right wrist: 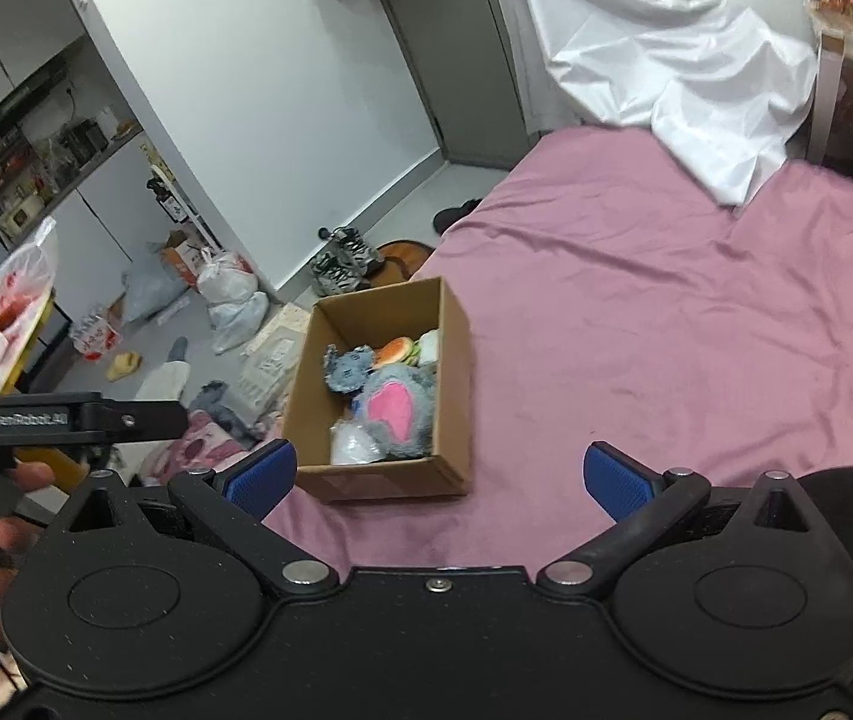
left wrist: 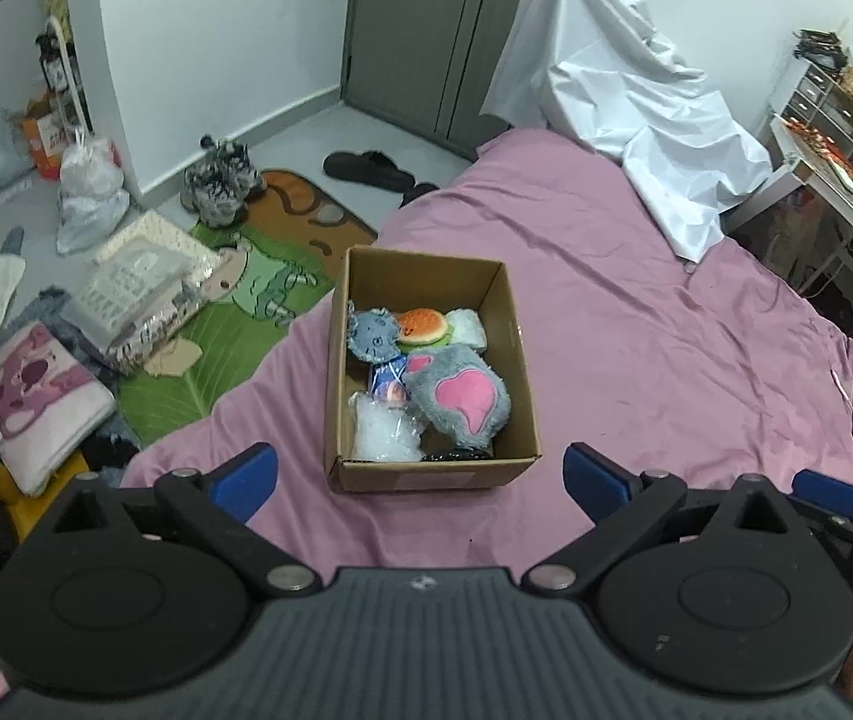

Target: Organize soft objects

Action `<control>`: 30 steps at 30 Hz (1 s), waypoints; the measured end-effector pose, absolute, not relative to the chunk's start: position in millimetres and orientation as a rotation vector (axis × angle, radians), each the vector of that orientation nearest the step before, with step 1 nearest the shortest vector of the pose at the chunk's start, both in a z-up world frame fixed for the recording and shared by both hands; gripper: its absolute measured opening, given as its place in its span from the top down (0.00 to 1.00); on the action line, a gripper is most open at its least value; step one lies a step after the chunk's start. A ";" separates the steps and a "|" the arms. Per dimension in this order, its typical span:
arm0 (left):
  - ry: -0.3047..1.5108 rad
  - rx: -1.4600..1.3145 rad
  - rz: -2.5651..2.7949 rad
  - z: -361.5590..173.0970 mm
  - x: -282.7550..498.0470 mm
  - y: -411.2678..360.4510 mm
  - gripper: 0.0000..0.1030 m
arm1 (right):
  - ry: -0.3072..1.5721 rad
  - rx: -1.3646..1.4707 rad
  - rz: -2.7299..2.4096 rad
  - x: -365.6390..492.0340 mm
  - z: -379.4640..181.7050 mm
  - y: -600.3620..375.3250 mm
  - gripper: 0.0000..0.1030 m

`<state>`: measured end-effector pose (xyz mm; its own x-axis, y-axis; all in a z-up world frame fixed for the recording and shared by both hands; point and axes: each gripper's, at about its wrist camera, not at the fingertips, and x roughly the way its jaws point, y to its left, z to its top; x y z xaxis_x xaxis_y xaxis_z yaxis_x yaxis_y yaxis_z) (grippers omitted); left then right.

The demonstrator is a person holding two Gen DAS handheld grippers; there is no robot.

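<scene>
Blue-padded fingers [left wrist: 245, 476] of the left gripper [left wrist: 420, 480] stand spread wide with nothing between them, above a bare stretch of the pink bedsheet [left wrist: 636, 360]. Just beyond the fingertips sits the cardboard box [left wrist: 426, 474], its near wall facing the gripper and its flaps open upward. Inside the box lie a grey plush paw with a pink pad [left wrist: 462, 399], a small grey plush toy [left wrist: 373, 334], a burger-shaped toy [left wrist: 422, 326], a white soft item [left wrist: 467, 325] at the far wall, and a clear crinkled bag [left wrist: 381, 435] at the near wall. The left side of the box stands close to the bed's edge, past which the floor is crowded with a green mat [left wrist: 216, 348] and bags. To the right of the box the sheet runs open up to a white cloth [left wrist: 636, 108]. The right gripper [right wrist: 438, 477] is likewise spread wide and empty, with the box ahead and left of its midline, near its left finger.
</scene>
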<state>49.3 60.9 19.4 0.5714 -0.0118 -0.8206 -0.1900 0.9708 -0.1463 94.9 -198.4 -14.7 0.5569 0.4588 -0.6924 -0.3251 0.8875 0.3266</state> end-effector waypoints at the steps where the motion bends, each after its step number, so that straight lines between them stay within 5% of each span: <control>1: 0.955 -0.223 0.107 21.7 47.1 59.7 0.02 | 0.854 0.147 0.454 93.0 -13.0 -198.3 0.00; 30: 0.863 -0.184 0.085 39.3 10.4 49.6 0.02 | 0.782 0.059 0.481 68.1 16.4 -194.3 0.00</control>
<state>10.4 49.6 39.3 0.6483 0.0002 -0.7614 -0.1488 0.9807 -0.1264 68.1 -194.3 16.4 0.6077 0.4369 -0.6632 -0.3943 0.8908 0.2256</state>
